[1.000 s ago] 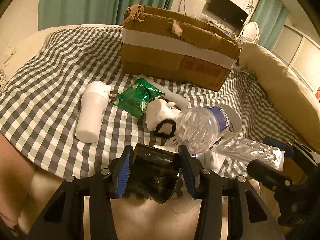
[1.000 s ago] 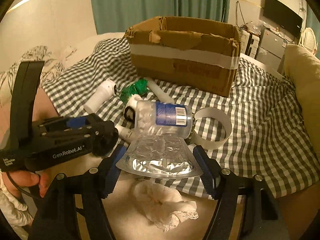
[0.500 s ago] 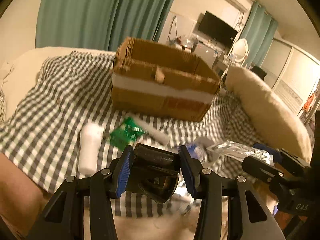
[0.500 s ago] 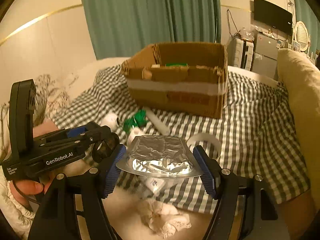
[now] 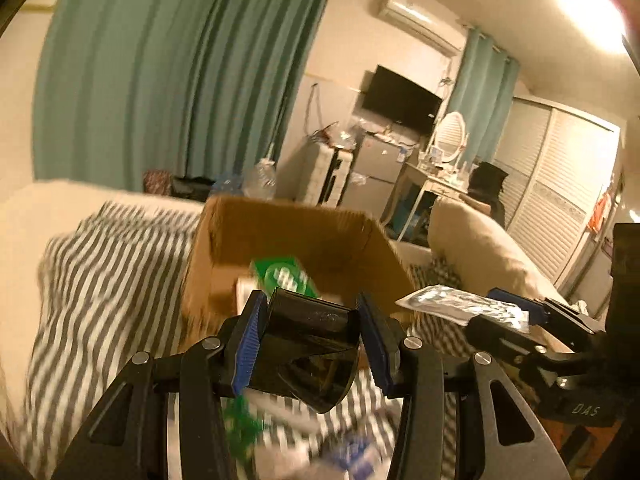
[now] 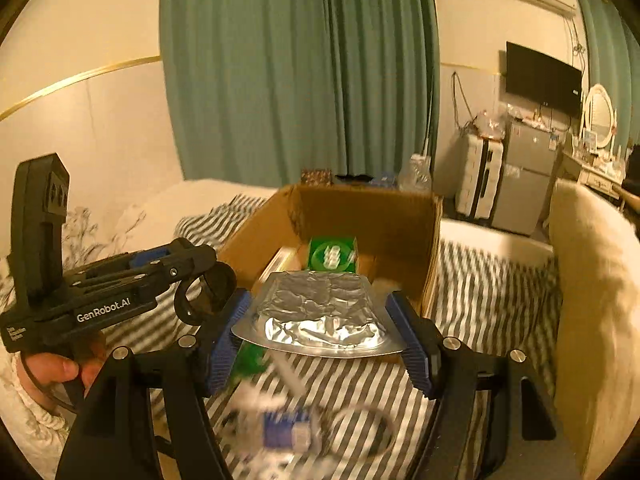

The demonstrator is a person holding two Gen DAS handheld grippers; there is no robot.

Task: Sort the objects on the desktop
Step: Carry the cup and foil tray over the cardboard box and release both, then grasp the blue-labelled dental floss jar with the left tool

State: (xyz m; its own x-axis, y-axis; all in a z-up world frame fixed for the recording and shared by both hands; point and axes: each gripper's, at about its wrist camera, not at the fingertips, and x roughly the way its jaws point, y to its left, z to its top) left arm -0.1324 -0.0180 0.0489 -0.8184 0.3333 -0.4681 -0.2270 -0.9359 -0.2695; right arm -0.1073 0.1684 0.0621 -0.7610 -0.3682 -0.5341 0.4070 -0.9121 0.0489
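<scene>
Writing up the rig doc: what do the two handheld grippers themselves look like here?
Both are matte black plastic with silver screw heads on the linkages and ribbed blue pads lining the jaws. The left gripper carries white "GenRobot.AI" lettering on its body, a tall black upright block and a thin black cable. The right gripper shows faint "DAS" lettering.

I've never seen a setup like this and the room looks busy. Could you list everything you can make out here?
cardboard box: one, brown, open, on the checked cloth
green packet: one, inside the box
sunglasses: one, black, in left gripper
foil blister pack: one, silver, in right gripper
plastic bottle: one, blue label, blurred, on cloth
curtain: green, behind
television: one, black, on wall
left gripper: black, blue pads
right gripper: black, blue pads
</scene>
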